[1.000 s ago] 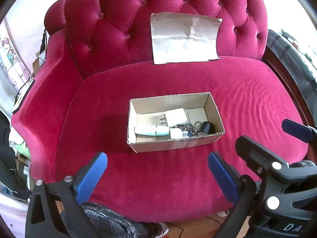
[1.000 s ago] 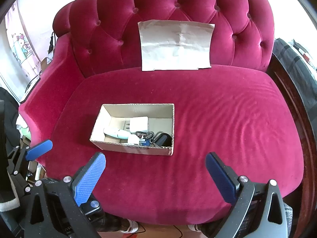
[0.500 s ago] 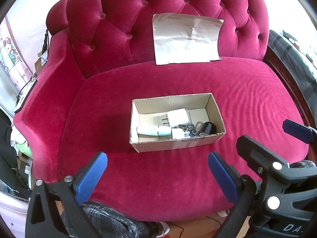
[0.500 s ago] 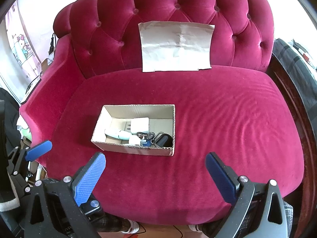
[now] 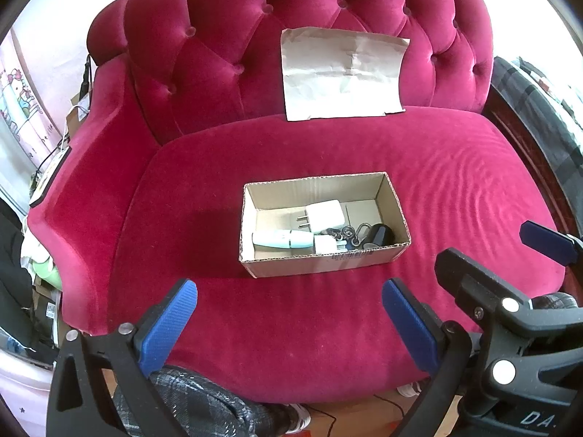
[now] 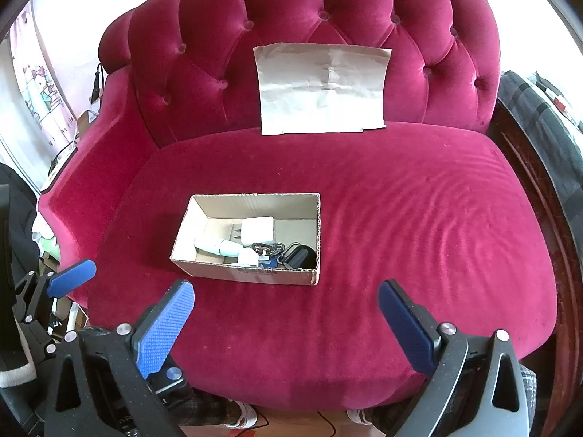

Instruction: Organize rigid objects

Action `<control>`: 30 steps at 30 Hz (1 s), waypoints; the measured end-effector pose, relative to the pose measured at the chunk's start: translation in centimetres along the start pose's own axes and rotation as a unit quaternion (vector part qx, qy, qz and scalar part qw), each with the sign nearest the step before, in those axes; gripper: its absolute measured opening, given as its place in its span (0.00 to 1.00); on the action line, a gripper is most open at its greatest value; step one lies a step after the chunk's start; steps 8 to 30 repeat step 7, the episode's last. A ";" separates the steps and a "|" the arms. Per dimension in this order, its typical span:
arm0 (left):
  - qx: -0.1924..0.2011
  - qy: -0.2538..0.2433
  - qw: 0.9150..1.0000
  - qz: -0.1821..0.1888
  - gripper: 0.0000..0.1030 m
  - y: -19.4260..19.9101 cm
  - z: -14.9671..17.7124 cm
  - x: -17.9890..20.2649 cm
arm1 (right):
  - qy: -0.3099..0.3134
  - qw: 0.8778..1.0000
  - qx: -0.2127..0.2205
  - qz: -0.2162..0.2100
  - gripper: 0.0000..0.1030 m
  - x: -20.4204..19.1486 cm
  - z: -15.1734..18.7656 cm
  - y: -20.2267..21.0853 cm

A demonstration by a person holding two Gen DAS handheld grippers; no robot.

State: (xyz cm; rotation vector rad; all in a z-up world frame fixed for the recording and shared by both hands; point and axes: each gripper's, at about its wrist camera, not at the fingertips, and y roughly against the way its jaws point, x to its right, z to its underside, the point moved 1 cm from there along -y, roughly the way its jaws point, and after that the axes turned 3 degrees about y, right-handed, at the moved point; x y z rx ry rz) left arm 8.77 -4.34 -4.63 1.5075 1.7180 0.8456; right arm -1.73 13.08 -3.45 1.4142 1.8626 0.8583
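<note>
Left gripper (image 5: 289, 322) and right gripper (image 6: 286, 322), both spread wide and empty, hover at the near edge of a crimson sofa (image 6: 419, 225), beyond them a cardboard box (image 5: 324, 264) holding a white charger (image 5: 324, 215), mint tube (image 5: 282, 239), keys (image 5: 346, 233) and black object (image 5: 379, 236).

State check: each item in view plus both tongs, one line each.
cardboard box: open-topped, upright on the sofa seat
white charger: lying in the box, prongs pointing left
pale blue tube: lying on its side in the box
black object: in the box's right end
paper sheet: creased, leaning on the sofa backrest
left tongs: open, empty
right tongs: open, empty
</note>
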 end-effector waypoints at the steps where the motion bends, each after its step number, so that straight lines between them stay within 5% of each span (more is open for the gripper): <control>1: 0.001 0.000 1.000 0.000 1.00 0.1 0.0 0.0 | 0.000 1.000 0.001 0.000 1.00 0.0 0.0 0.1; 30: 0.007 0.005 1.000 -0.001 1.00 0.9 -0.3 -0.1 | 0.007 1.000 0.010 0.006 1.00 -0.4 -0.4 1.0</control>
